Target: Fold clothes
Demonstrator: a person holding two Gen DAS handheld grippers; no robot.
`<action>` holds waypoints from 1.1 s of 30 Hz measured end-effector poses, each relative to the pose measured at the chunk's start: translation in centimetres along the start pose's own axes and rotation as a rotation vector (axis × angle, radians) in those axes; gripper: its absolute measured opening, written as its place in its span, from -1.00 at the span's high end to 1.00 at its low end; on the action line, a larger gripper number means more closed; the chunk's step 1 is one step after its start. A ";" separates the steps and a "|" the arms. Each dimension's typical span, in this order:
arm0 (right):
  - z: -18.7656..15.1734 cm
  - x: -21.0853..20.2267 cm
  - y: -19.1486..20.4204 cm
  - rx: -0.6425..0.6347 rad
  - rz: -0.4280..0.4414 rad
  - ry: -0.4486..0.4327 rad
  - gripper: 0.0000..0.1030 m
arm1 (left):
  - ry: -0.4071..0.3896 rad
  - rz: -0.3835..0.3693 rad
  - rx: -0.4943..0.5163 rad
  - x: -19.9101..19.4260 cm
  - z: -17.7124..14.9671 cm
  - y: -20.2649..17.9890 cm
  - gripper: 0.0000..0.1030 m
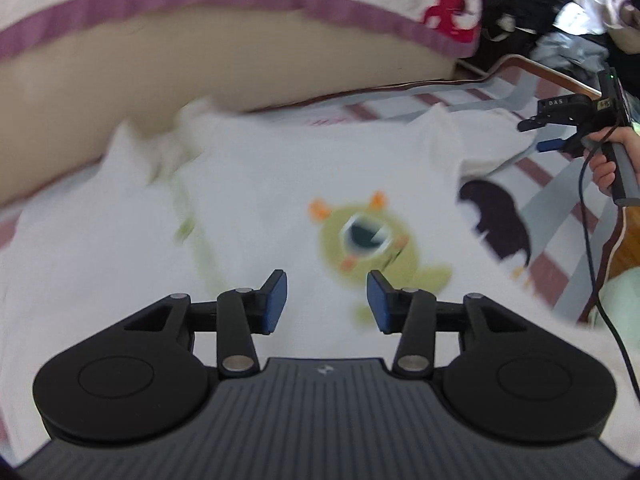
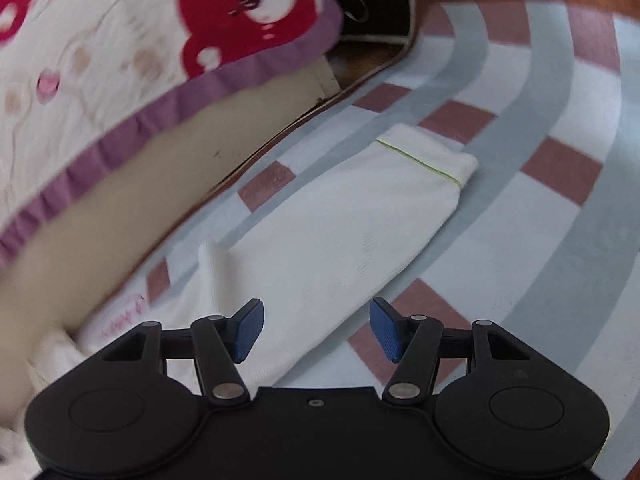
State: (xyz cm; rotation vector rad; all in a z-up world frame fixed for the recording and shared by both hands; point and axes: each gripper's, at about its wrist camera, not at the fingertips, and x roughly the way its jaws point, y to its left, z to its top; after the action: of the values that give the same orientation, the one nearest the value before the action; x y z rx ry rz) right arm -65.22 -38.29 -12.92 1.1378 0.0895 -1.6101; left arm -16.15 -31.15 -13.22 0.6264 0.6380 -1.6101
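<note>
A white child's shirt [image 1: 248,200] with a green one-eyed monster print [image 1: 368,240] lies spread on the checked bed cover. My left gripper [image 1: 327,298] hovers open just above its lower front, nothing between the blue pads. In the right wrist view, the shirt's long sleeve [image 2: 352,216] stretches away across the cover, its cuff edged with a thin green line. My right gripper [image 2: 316,330] stands open above the near end of that sleeve. From the left wrist view the right gripper [image 1: 536,134] appears at the far right, held by a hand [image 1: 604,160].
A tan mattress edge [image 1: 120,80] and a quilt with red bears and a purple border [image 2: 120,40] lie along the far side. The checked cover [image 2: 560,120] of white, grey and dusty-red squares spreads to the right. A dark pile of clothes [image 1: 560,20] sits beyond the bed corner.
</note>
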 end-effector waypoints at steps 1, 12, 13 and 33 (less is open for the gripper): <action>0.6 0.2 -0.7 0.027 0.010 0.016 -0.26 | -0.004 -0.027 0.019 1.7 1.0 -1.0 0.16; 4.3 4.9 -4.1 0.068 -0.111 0.035 -0.48 | 0.033 -0.144 0.164 15.2 6.0 -10.6 -0.06; 4.1 5.7 -4.3 0.096 -0.100 0.029 -0.55 | 0.031 -0.132 0.195 15.9 6.3 -11.2 -0.06; 5.4 4.3 0.4 -0.289 -0.295 -0.216 0.93 | 0.080 -0.146 0.232 18.2 6.3 -13.1 -0.09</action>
State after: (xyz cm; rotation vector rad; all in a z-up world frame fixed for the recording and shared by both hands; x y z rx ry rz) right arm -67.87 -44.68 -12.86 0.7478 0.3502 -1.8994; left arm -31.61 -46.74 -21.06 0.8335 0.5697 -1.8188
